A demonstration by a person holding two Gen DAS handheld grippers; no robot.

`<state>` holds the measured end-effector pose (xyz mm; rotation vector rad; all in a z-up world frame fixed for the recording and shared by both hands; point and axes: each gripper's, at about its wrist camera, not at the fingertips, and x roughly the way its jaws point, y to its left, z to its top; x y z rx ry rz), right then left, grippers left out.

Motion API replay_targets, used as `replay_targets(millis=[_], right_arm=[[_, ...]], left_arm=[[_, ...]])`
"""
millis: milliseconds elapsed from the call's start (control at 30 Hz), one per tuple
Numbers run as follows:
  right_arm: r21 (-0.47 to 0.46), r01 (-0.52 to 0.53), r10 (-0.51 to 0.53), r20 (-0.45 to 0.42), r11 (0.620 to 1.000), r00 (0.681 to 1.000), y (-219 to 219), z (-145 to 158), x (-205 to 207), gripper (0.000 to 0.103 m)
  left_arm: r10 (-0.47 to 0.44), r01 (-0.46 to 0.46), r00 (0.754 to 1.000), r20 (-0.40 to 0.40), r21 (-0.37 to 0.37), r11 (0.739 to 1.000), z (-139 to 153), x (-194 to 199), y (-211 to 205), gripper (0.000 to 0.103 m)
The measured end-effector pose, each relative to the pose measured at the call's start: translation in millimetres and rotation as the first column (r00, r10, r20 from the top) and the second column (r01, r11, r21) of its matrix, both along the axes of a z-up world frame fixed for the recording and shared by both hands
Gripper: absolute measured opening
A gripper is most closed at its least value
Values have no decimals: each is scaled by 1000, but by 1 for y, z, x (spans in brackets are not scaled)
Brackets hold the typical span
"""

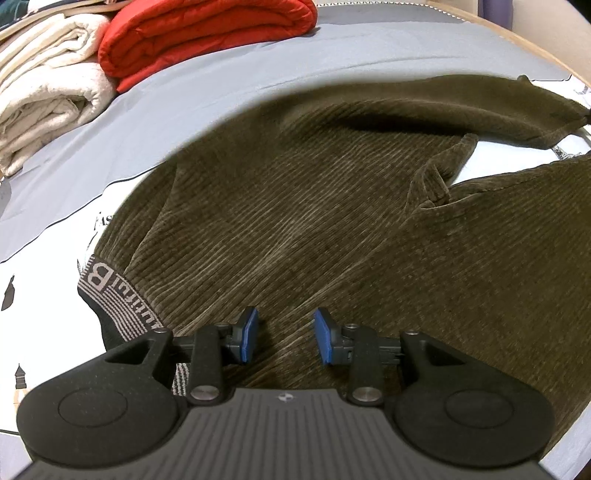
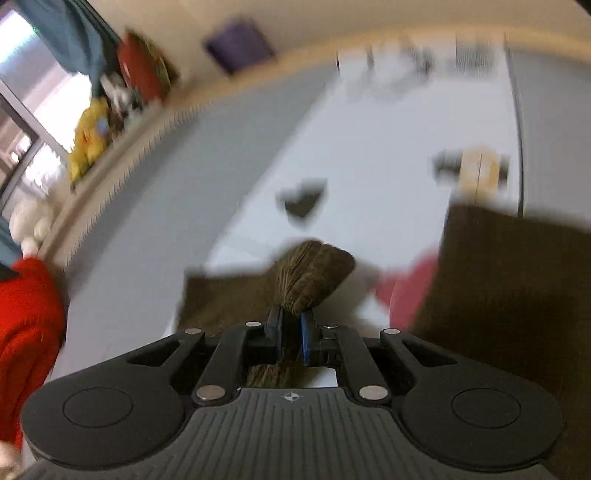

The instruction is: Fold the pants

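Dark olive corduroy pants (image 1: 295, 206) lie spread on the bed, with a striped waistband (image 1: 110, 299) at the lower left. My left gripper (image 1: 284, 336) is open just above the cloth near the waistband, with nothing between its blue pads. My right gripper (image 2: 291, 332) is shut on a bunched fold of the pants (image 2: 314, 273) and holds it above the bed. More of the brown cloth (image 2: 509, 295) shows at the right of the blurred right wrist view.
A folded red blanket (image 1: 207, 33) and a folded cream blanket (image 1: 48, 92) sit at the far left of the bed. The grey and white bedsheet (image 1: 221, 88) has a wooden bed edge (image 1: 517, 33) behind. Toys and clutter (image 2: 92, 140) line the far side.
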<state>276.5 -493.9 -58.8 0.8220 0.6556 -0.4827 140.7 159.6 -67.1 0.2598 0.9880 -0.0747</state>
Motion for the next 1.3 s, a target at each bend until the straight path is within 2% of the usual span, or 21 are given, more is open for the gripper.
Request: replay_targets(millis=[100, 200, 333, 400, 467, 533, 767, 800, 833, 867, 900, 1000, 1100, 1167, 1267, 1300], right_arm=[[-17, -47, 46, -3, 999, 999, -1, 0, 9, 14], [30, -44, 44, 21, 999, 999, -9, 1, 11, 16], [145, -7, 1, 41, 989, 999, -21, -12, 5, 28], [155, -4, -4, 49, 988, 999, -22, -15, 3, 36], [160, -4, -5, 54, 987, 999, -22, -15, 1, 38], [179, 1, -14, 72, 984, 997, -26, -16, 1, 38], [147, 20, -33, 90, 989, 995, -33, -10, 6, 37], [138, 20, -33, 94, 990, 995, -35, -8, 7, 35], [133, 17, -30, 102, 991, 994, -36, -7, 7, 30], [132, 3, -19, 119, 991, 993, -38, -5, 8, 14], [132, -15, -4, 136, 991, 991, -39, -3, 9, 0], [67, -45, 33, 182, 997, 983, -39, 12, 9, 0], [12, -17, 14, 208, 1000, 978, -44, 29, 3, 0], [-10, 5, -4, 157, 1000, 988, -49, 32, 0, 0], [49, 37, -41, 80, 998, 996, -61, 18, -6, 7], [90, 28, -34, 68, 996, 997, -64, 10, -5, 17]], left_arm=[[-11, 11, 1000, 2, -6, 1000, 0, 0, -4, 38], [-42, 42, 999, 13, -27, 999, 1, 0, -15, 38], [-39, 40, 999, 11, -146, 988, 8, 16, -31, 38], [-52, 58, 998, 40, -177, 983, 14, 26, -46, 38], [-75, 87, 995, 67, -195, 977, 17, 35, -61, 39], [-96, 112, 991, 89, -202, 973, 17, 45, -78, 46], [-122, 131, 991, 58, -178, 975, -11, 86, -119, 46], [-119, 125, 992, 43, -172, 977, -16, 91, -120, 45], [-119, 120, 993, 21, -160, 980, -21, 96, -121, 38], [-119, 118, 993, 1, -146, 982, -24, 100, -121, 31], [-116, 113, 993, -16, -129, 985, -26, 102, -120, 18], [-79, 71, 996, -40, -184, 980, -19, 106, -104, 8], [-41, 34, 999, -33, -188, 982, -7, 107, -91, 7], [-36, 29, 999, -35, -183, 983, -1, 103, -86, 7], [-5, -5, 998, -67, -151, 989, 4, 97, -79, 7], [3, -16, 997, -79, -154, 988, 6, 94, -76, 7]])
